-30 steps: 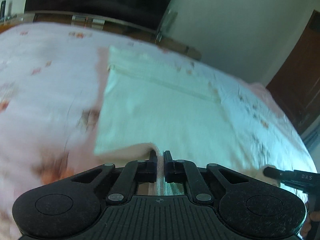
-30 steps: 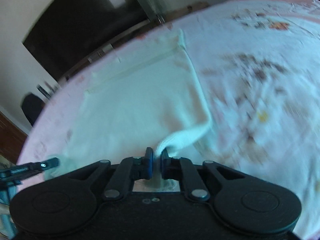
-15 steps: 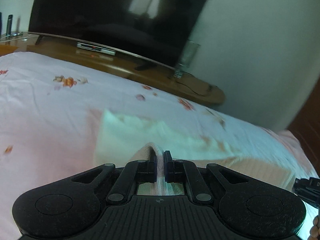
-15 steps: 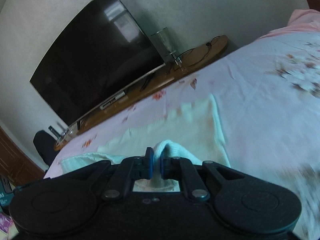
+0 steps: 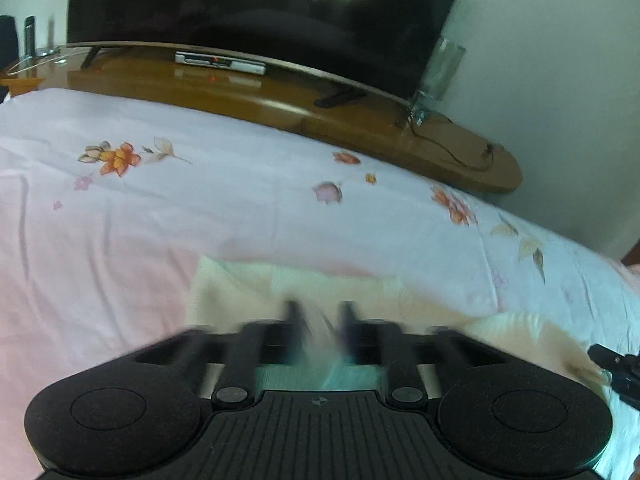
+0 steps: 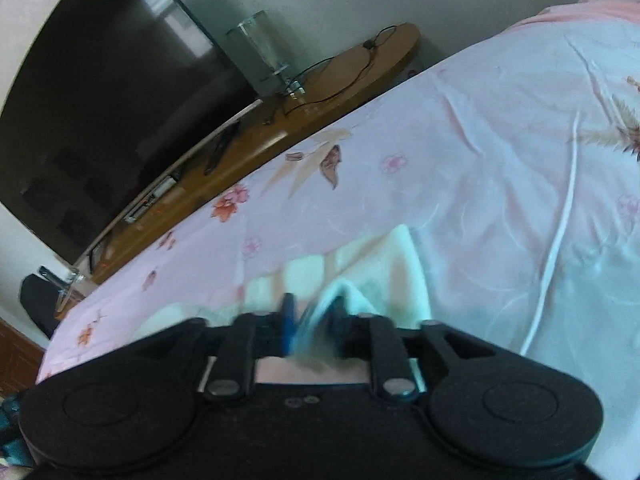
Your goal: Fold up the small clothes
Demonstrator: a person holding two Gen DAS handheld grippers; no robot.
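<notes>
Left gripper [image 5: 320, 316] jaws are standing spread, having just been opening; pale cloth [image 5: 248, 292] is lying loose between them, blurred, not pinched. Right gripper [image 6: 310, 312] jaws are parted too, narrower, also just been opening; a fold of the same cloth [image 6: 384, 276] is sitting between them, and I can't tell whether a pad is still touching it.

Count: one garment, cream-white, lying doubled over on the bed [image 5: 200, 208], just ahead of both grippers. Two grippers; tip of the right one is showing at the right edge of the left view.

Garment's far edge is running straight across, well short of the bed's far edge. Bare floral sheet is stretching all round it: wide open left, right and ahead. One white seam or cord [image 6: 560, 240] is curving down the sheet right of the garment.

Past the bed, a wooden counter [image 5: 280, 100] is carrying one dark TV [image 5: 260, 12], one clear glass [image 6: 260, 44], a slim set-top box [image 5: 220, 62], loose cables. No container is holding clothes.
</notes>
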